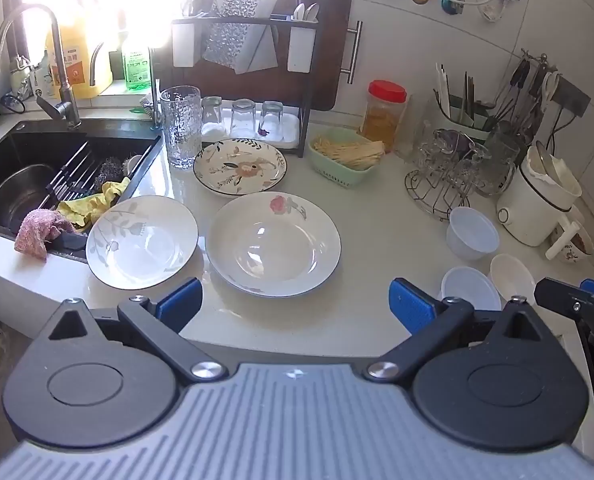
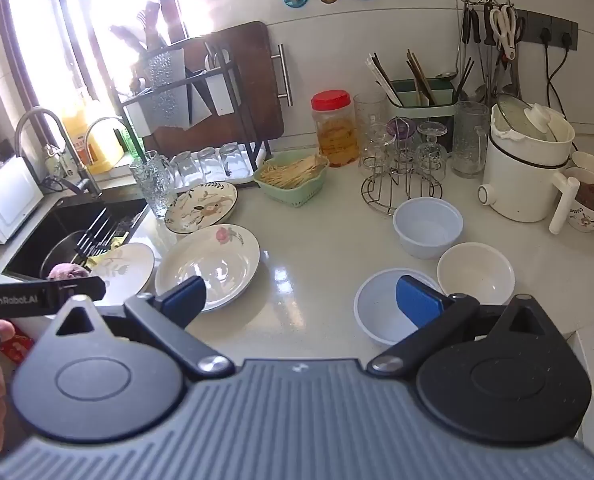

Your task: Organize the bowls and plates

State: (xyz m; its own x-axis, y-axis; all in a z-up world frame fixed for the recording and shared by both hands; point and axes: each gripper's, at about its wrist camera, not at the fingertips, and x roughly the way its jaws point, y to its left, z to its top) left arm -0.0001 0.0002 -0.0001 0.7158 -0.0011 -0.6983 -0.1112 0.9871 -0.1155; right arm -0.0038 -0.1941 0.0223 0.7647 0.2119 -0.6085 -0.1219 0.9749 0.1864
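Three plates lie on the white counter: a large plate with a pink flower [image 1: 273, 243] [image 2: 209, 266], a grey-leaf plate [image 1: 141, 241] [image 2: 123, 266] by the sink, and a cream floral plate [image 1: 240, 165] [image 2: 201, 206] behind them. Three bowls stand to the right: a bluish bowl [image 1: 472, 232] [image 2: 428, 226], a cream bowl [image 1: 512, 274] [image 2: 476, 274] and a near white bowl [image 1: 471, 290] [image 2: 381, 312]. My left gripper [image 1: 295, 306] is open and empty, held above the counter's front edge before the large plate. My right gripper [image 2: 301, 300] is open and empty, its right finger over the near white bowl.
A black sink [image 1: 29, 148] with cloths and a pot is at left. A tall glass [image 1: 181, 126], a rack with upturned glasses [image 1: 253, 120], a green basket [image 1: 347, 156], a jar [image 1: 383, 110], a wire glass stand [image 1: 443, 176] and a white cooker [image 1: 537, 200] line the back.
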